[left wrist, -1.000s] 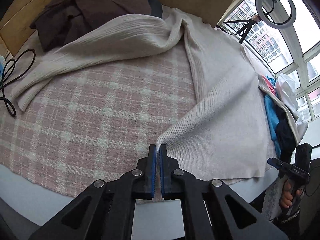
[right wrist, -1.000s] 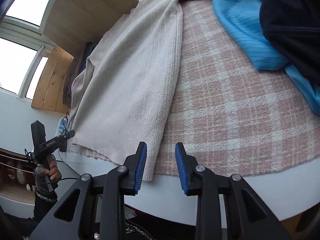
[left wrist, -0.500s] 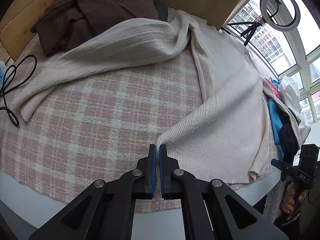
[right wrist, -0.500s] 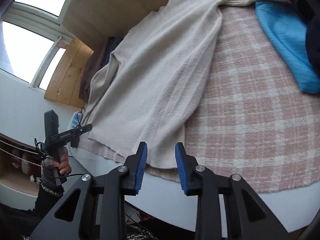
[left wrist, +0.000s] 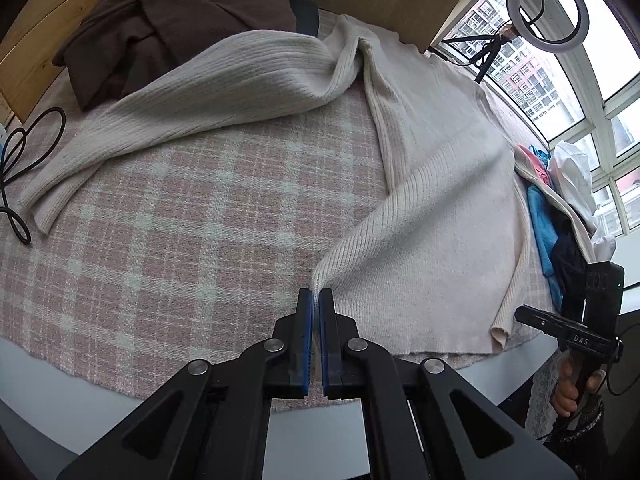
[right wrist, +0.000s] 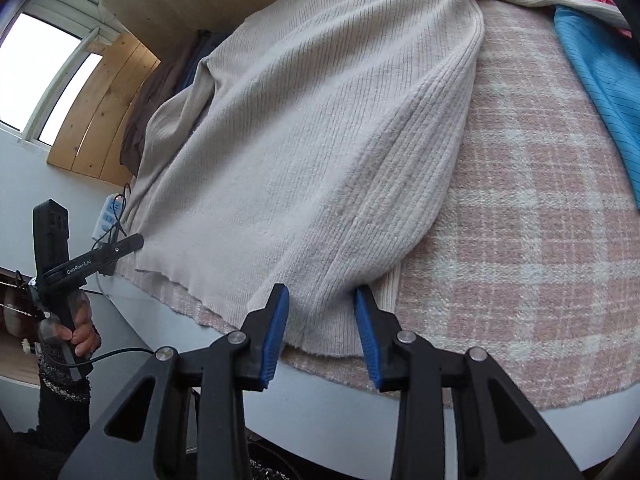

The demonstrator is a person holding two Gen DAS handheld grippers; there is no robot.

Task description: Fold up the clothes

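Observation:
A cream ribbed sweater [left wrist: 432,200] lies spread on a pink plaid cloth [left wrist: 180,220]. My left gripper [left wrist: 317,300] is shut on the sweater's bottom left hem corner, which is pulled into a taut ridge. One long sleeve [left wrist: 180,108] stretches off to the left. In the right wrist view the same sweater [right wrist: 320,140] fills the middle, its right side folded over in a rounded roll. My right gripper [right wrist: 322,300] stands open, its blue pads on either side of the sweater's bottom right corner at the table edge.
A brown garment [left wrist: 172,20] lies at the back left beside a black cable [left wrist: 24,152]. Blue [right wrist: 600,92] and dark clothes are piled at the right. A ring light [left wrist: 546,4] stands by the windows. A hand holds each gripper's handle [left wrist: 580,340].
The left gripper has drawn the hem corner up and inward, tightening the ridge. The right gripper has moved in over the sweater's right corner, which now sits between its open pads.

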